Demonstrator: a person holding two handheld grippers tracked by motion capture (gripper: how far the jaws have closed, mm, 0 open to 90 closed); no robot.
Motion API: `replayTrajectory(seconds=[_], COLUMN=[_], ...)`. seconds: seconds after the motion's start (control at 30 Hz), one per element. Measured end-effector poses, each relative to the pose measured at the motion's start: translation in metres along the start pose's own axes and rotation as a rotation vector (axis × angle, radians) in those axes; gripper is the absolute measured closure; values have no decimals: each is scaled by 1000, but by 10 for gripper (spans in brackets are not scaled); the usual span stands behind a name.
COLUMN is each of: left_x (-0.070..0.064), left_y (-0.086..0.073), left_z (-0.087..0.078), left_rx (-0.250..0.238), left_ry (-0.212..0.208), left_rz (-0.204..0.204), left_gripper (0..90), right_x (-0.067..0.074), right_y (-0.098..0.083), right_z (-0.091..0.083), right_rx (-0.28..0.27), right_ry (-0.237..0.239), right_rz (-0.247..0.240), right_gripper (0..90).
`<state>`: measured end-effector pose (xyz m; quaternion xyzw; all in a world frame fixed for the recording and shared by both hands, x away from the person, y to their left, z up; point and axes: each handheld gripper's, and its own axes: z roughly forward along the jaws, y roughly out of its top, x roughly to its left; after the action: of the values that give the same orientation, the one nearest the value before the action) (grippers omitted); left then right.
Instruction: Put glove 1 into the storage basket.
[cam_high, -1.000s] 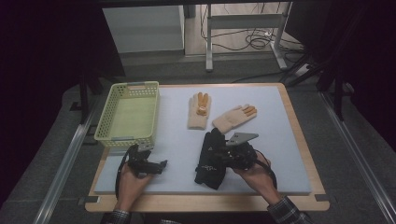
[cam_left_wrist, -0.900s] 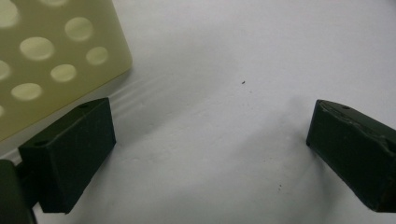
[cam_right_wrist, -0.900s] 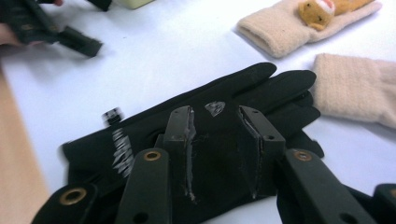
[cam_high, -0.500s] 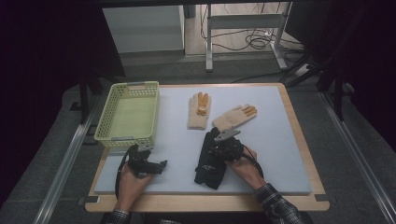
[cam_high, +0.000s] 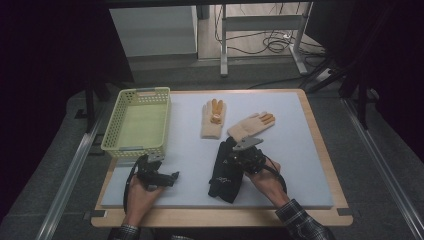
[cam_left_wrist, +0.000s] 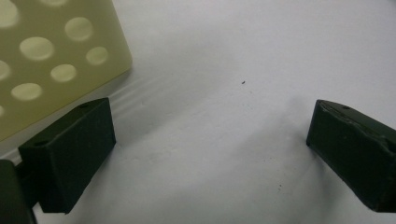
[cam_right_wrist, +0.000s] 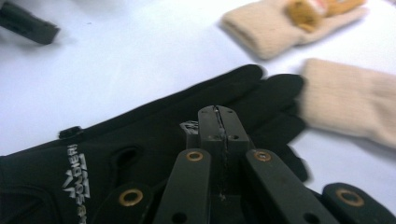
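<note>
Right claw is closed tight, its tips pressed together on top of the black glove. The glove lies flat on the desk in front of my right hand, with its fingers pointing toward the far side. I cannot tell whether any fabric is actually caught between the pads. They look fully together, so at best I have a thin fold of the top layer.

That is my main worry. If I lift now, the claw may come up with nothing, or a shallow pinch may slip as the glove's weight comes onto it and drop the glove back in a heap.

The glove's fingertips also lie just beside the cuff of the nearer beige glove. Dragging instead of lifting could snag that cuff and pull the beige glove out of place, perhaps into the other beige glove.

My left claw hangs open over bare desk, close to the corner of the basket. If I swing the black glove that way, a limp, dangling cuff could catch the basket's rim or brush the left claw's spread jaws.
</note>
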<state>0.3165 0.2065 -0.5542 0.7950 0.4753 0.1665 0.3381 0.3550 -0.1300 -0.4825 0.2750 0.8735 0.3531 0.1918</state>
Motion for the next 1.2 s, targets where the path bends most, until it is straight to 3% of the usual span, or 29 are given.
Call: replayTrajectory(seconds=[0.07,0.2,0.33,0.4,0.43,0.5,0.57,0.7,0.83,0.97,1.1,1.2], left_x=[0,0,0,0,0,0,0,0,0,0,0,0], left_y=[0,0,0,0,0,0,0,0,0,0,0,0], left_z=[0,0,0,0,0,0,0,0,0,0,0,0], left_rx=[2,3,3,3,3,3,3,3,3,3,3,3], left_ry=[0,-1,-1,-1,-1,-1,-1,-1,-1,-1,-1,-1], left_rz=[2,4,3,4,4,3,3,3,4,4,3,3], left_gripper=[15,14,15,15,14,15,15,15,15,14,15,15], right_x=[-13,-43,-56,-57,-57,-55,-51,-43,-36,-35,-44,-45], right_y=[0,-7,-16,-17,-17,-17,-14,-9,-8,-18,-29,-34], right_z=[-2,8,22,30,35,41,41,26,7,12,13,1], right_rx=[-25,-6,-20,-13,-6,7,14,14,10,51,2,-17], right_ry=[-32,-17,68,62,62,73,57,26,17,-6,4,-7], right_rz=[49,173,265,272,274,263,239,186,175,170,192,177], right_gripper=[771,594,503,510,569,811,864,868,867,841,715,701])
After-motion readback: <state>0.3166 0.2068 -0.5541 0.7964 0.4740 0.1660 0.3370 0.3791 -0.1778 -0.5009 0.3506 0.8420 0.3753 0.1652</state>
